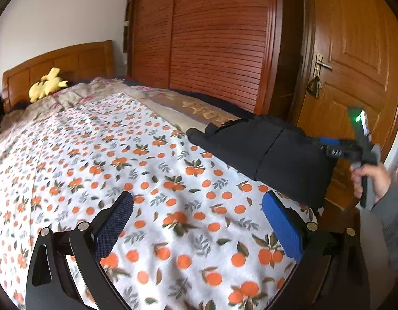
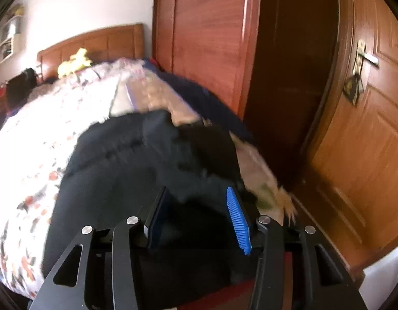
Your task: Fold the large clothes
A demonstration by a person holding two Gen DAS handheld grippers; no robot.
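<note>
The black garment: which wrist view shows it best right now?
Left wrist view: the black garment is sharp, its folded shape lying at the bed's corner. The right wrist view shows it larger but blurred, partly behind the gripper's fingers.

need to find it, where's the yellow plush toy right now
The yellow plush toy sits at the head of the bed, against the wooden headboard.

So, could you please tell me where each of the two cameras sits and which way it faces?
Left wrist: on the open left gripper, angled down over the orange-print bedspread; shows its blue pads and the person's right hand.
Right wrist: on the right gripper, angled down at the dark garment, jaws apart.
Both share: garment, headboard, yellow plush toy, wardrobe, door.
</note>
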